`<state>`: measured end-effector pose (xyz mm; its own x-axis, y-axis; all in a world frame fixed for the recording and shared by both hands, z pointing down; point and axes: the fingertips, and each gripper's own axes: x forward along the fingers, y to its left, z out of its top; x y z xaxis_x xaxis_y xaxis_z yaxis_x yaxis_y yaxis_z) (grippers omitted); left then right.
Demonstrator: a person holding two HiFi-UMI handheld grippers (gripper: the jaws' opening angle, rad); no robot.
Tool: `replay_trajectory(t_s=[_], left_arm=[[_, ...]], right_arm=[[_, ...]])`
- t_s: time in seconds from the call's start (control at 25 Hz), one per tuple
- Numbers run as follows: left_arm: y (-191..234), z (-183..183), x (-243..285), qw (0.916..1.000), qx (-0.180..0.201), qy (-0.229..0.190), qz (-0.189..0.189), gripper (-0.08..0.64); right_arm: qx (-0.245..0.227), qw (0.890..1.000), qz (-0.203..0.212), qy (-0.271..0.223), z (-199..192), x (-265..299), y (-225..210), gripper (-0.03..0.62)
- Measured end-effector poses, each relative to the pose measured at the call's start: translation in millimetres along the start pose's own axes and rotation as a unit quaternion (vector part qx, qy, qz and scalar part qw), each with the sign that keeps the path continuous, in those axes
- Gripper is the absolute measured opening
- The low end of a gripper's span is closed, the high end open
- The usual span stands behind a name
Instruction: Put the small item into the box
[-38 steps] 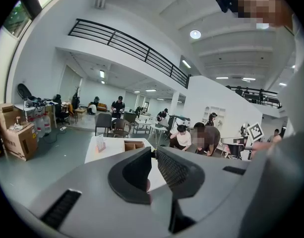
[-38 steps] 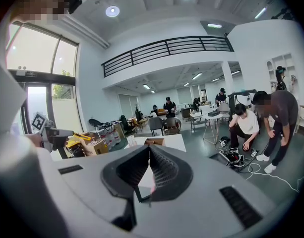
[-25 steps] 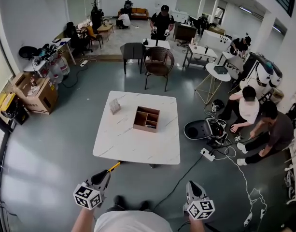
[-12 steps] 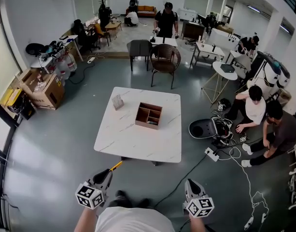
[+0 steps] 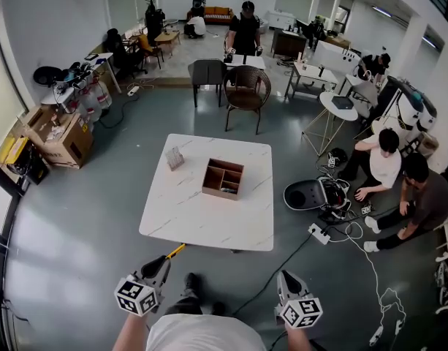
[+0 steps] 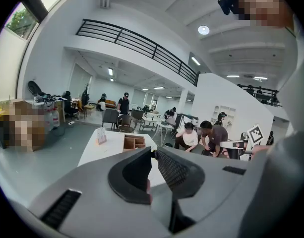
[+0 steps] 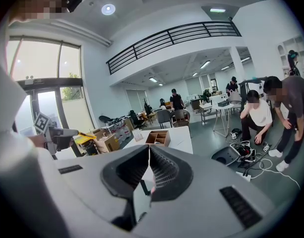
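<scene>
A wooden box [image 5: 222, 179] with compartments stands on the white marble table [image 5: 202, 221], well ahead of me. The small item [image 5: 175, 158], a pale upright piece, sits on the table left of the box. Both grippers hang low in the head view, over the floor and short of the table. My left gripper [image 5: 165, 259] has its jaws together, with a yellow strip at its front end. My right gripper [image 5: 285, 276] is also shut, with nothing in it. The left gripper view has its tips [image 6: 152, 151] meeting below the box [image 6: 134, 142] and item [image 6: 100, 136]. The right gripper view shows the same [image 7: 149, 148], box [image 7: 158, 137] beyond.
Two people [image 5: 388, 170] crouch on the floor right of the table, beside a black round device [image 5: 304, 194], cables and a power strip [image 5: 316, 232]. A wicker chair [image 5: 242, 90] stands behind the table. Cardboard boxes [image 5: 59, 137] sit at the far left.
The head view has swayed a little and a foot has stepped forward below. Both grippers keep the same places and stay shut.
</scene>
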<state>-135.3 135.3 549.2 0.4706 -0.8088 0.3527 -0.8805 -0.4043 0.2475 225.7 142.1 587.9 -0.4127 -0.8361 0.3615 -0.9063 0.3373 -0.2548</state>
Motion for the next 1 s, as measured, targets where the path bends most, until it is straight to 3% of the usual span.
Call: replay_trajectory(t_s=[0.36, 1.0], left_arm=[[41, 34, 56, 0.9989, 0.012, 0.007, -0.045, 0.048], [136, 57, 128, 0.9912, 0.019, 0.045, -0.123, 0.048]], right_arm=[[0.006, 0.999, -0.037, 0.005, 15, 41, 6, 0.026], [0.019, 0.994, -0.109, 0.014, 29, 114, 40, 0.026]])
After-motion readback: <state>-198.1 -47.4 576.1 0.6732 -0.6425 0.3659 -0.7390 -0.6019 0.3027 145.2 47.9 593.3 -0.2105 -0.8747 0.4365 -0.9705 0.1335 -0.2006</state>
